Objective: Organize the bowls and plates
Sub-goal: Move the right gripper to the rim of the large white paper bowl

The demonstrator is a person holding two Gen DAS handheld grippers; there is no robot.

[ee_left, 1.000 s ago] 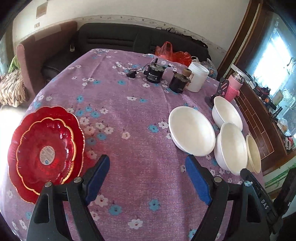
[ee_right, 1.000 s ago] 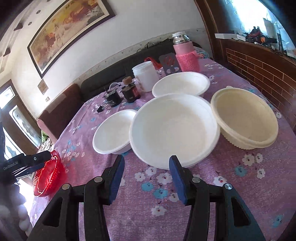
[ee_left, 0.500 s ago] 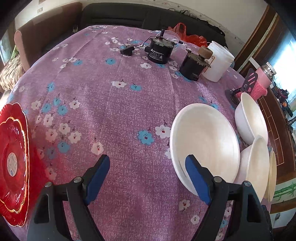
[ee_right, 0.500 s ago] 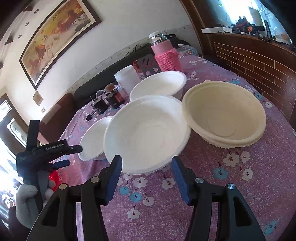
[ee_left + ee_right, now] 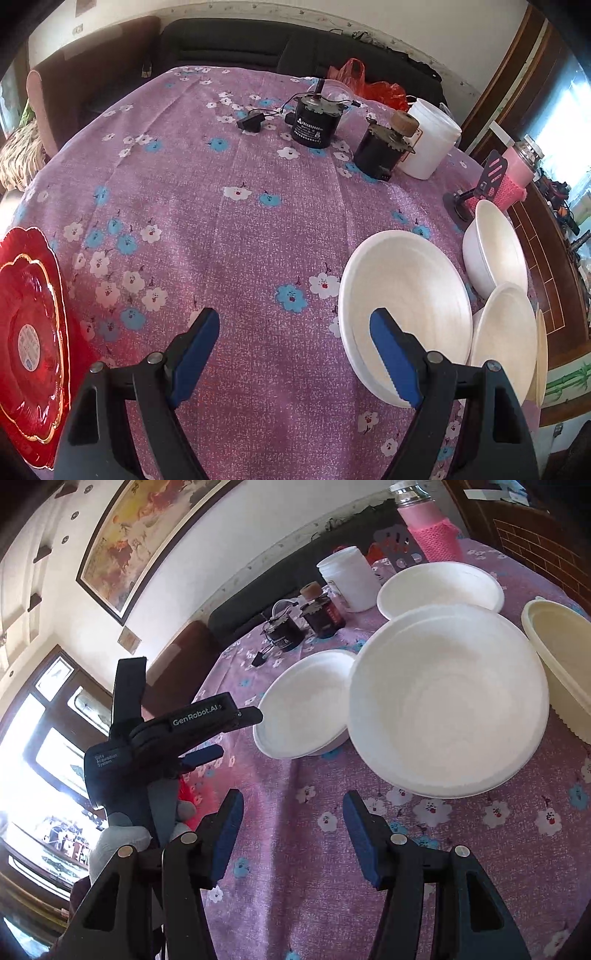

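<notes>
Bowls [image 5: 447,701] sit clustered at two o'clock on the surface [image 5: 221,221], right gripper [image 5: 291,834] just widening, empty, short of the nearest rim, left gripper [image 5: 295,354] open beside the plate [image 5: 406,306].

The tablecloth [image 5: 229,229] is mottled purple, strewn with white and sky-blue blossoms with tiny red centres. At its edge lie scalloped red plates [image 5: 31,339], translucent with gold rims and a round white and blue label in the middle, while the shallow plate [image 5: 410,295] and two bowls [image 5: 495,247] are plain white and one bowl [image 5: 561,653] is pale cream. Both grippers are black with blue pads [image 5: 229,834], and beyond stand a white tub [image 5: 430,142], black motors [image 5: 314,122] and a flask [image 5: 428,528] in a pink knitted sleeve
</notes>
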